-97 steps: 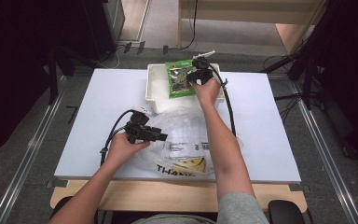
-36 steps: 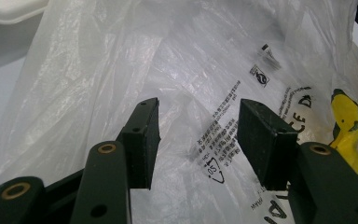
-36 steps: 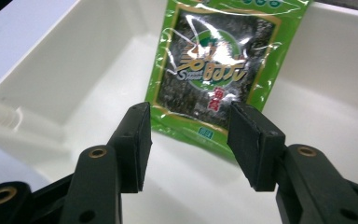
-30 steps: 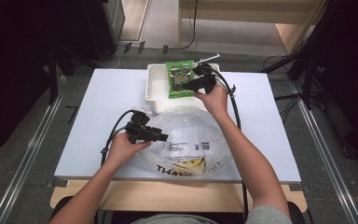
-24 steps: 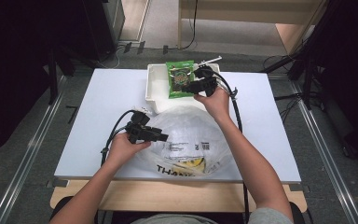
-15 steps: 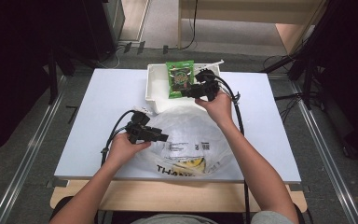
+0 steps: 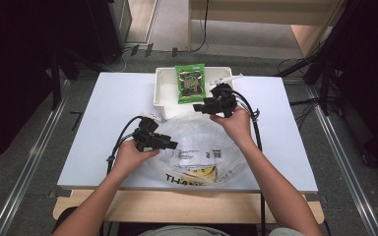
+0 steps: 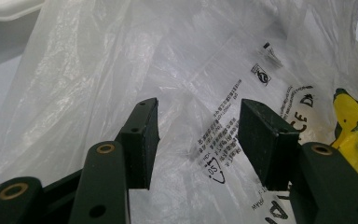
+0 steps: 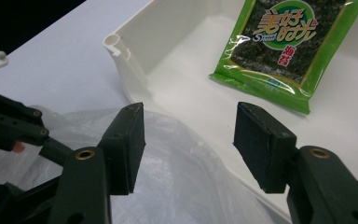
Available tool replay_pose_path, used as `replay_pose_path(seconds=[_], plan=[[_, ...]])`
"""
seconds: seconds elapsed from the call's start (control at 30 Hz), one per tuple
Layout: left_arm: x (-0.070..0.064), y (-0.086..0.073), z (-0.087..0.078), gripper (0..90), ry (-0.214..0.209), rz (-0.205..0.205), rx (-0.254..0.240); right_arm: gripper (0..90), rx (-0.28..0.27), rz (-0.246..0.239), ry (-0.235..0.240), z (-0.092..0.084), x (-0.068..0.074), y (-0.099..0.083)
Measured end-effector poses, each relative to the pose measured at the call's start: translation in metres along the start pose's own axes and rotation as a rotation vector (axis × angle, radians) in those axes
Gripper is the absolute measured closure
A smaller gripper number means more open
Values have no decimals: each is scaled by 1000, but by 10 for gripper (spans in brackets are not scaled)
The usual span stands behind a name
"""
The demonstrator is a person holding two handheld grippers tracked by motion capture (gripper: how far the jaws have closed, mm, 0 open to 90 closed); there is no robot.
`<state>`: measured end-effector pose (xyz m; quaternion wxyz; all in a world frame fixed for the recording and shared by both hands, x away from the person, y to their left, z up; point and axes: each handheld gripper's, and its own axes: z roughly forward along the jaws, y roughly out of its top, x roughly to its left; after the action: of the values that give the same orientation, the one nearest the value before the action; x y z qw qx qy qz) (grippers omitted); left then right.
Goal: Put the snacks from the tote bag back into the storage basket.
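A green snack packet leans inside the white tray at the back of the table; its printed front faces up in the right gripper view. A clear plastic bag with yellow print lies in front of the tray. My right gripper hovers over the tray's front wall and the bag's far edge. Its jaws have just been opening and stand open with nothing gripped between them. My left gripper rests at the bag's left side, open, with crinkled film beyond its pads.
The white table has bare surface left and right of the bag. Black cables trail from both grippers. A yellow figure is printed on the bag's near part. Dark floor and metal rails surround the table.
My right gripper has drawn back from over the packet toward the person, to the tray's front edge. The packet stays in the tray. The left hand has not moved.
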<state>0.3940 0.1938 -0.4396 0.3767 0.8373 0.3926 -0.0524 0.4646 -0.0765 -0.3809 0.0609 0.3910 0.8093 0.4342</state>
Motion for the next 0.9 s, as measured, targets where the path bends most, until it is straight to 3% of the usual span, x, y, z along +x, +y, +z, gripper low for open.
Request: replay_pose_path(seconds=[0.5,0.9], plan=[[-1,0,0,486,5,3,5,439,-44,-15,31,-22,13,-30],[-3,0,-2,481,1,7,5,440,-46,-31,68,-33,19,-53]])
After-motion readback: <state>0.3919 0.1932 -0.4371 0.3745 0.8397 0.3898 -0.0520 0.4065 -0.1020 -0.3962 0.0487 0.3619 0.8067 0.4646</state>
